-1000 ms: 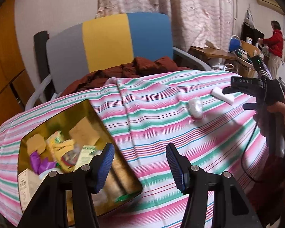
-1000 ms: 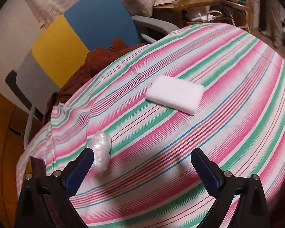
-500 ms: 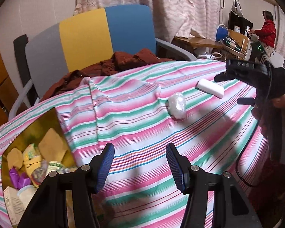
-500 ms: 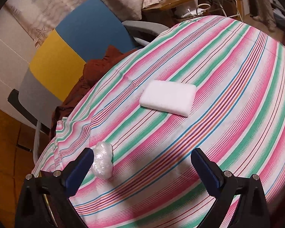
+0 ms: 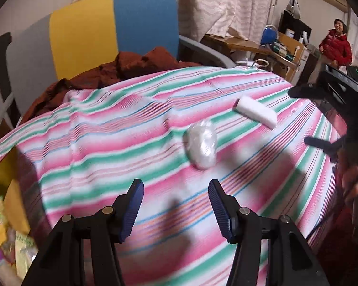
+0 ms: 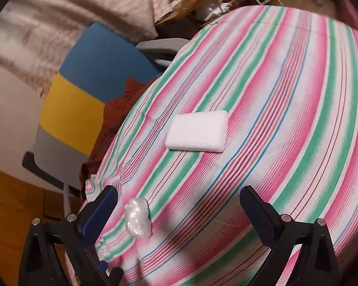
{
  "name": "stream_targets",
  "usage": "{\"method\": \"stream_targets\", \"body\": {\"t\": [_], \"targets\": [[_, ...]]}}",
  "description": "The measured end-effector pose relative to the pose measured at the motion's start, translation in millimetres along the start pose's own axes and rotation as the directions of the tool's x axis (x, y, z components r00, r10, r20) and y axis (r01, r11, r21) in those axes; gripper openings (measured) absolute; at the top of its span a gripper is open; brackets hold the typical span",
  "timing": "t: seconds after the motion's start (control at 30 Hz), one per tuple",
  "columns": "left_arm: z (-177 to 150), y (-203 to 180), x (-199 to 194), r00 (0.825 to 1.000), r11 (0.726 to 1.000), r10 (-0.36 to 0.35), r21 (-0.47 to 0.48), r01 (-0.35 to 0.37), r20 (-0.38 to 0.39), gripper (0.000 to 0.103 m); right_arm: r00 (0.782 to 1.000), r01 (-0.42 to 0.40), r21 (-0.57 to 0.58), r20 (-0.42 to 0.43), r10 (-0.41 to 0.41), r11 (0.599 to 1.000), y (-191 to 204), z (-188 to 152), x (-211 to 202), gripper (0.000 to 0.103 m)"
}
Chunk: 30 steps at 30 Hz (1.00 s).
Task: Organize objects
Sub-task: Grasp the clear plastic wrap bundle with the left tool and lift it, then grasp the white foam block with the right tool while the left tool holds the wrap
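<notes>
We hold a gripper in each hand above a table under a pink, green and white striped cloth.

Left gripper: jaws spread wide, nothing between them, blue ribbed pads facing each other. It hangs over the near part of the cloth. Just ahead of it, slightly to the right, lies a crumpled clear plastic wad, resting on the cloth and apart from both fingers.

Beyond the wad, further right, a white rectangular foam block lies flat on the cloth. The two items are near each other but not touching.

Right gripper: jaws also spread wide and empty. From its camera the plastic wad sits just beside the left finger; whether it touches the pad we cannot tell. The foam block lies ahead, roughly centred between the fingers, well clear of both.

In the left view the right gripper's black body appears at the right edge, held by our hand.

At the lower left edge, part of a golden container with assorted packets inside; details blurred.

Behind the table: a chair with grey, yellow and blue panels, brown-red fabric heaped on it. A person in a red jacket stands at far right.
</notes>
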<state>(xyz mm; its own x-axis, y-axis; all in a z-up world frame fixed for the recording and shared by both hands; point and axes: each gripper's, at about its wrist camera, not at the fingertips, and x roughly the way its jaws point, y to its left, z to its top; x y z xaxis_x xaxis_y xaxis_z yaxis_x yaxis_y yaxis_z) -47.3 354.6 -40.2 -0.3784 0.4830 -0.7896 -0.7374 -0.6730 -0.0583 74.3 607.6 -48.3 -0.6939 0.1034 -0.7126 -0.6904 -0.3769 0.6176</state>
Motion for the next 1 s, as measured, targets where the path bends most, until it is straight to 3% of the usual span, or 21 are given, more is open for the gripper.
{"method": "stream_targets", "body": {"t": [0.3,0.4,0.43,0.47,0.5,0.77,1.0], "targets": [[45.7,-25.9,42.0,0.999,0.999,-0.035,0.034,0.035,0.007,0.057,1.0,-0.01,-0.005,-0.018,0.01,1.0,4.3,1.3,6.1,0.103],[54.1,-38.4,68.2,1.0,0.996,0.018,0.087,-0.017,-0.01,0.057,1.0,-0.01,0.002,-0.027,0.01,1.0,1.2,1.3,8.2,0.103],[55.3,-41.2,79.4,0.999,0.994,0.033,0.103,-0.029,-0.03,0.056,1.0,-0.008,0.003,-0.03,0.008,1.0,0.5,1.1,9.1,0.103],[55.6,-43.2,88.2,0.998,0.993,0.036,0.117,-0.03,-0.05,0.047,1.0,-0.004,0.001,-0.031,0.004,1.0,0.1,0.8,10.1,0.103],[53.4,-44.5,100.2,0.996,0.989,0.05,0.139,-0.039,-0.075,0.037,0.999,0.003,-0.003,-0.034,-0.003,1.0,0.3,1.4,11.7,0.103],[26.7,-27.1,84.6,0.998,0.998,0.002,0.068,0.002,-0.061,0.035,0.998,0.02,-0.077,-0.054,-0.024,0.997,11.7,-1.4,19.1,0.103],[-35.8,-9.3,38.2,0.998,0.999,0.04,0.016,-0.039,-0.04,0.035,0.992,0.022,-0.156,-0.116,-0.04,0.988,24.8,-10.8,29.5,0.103]]}}
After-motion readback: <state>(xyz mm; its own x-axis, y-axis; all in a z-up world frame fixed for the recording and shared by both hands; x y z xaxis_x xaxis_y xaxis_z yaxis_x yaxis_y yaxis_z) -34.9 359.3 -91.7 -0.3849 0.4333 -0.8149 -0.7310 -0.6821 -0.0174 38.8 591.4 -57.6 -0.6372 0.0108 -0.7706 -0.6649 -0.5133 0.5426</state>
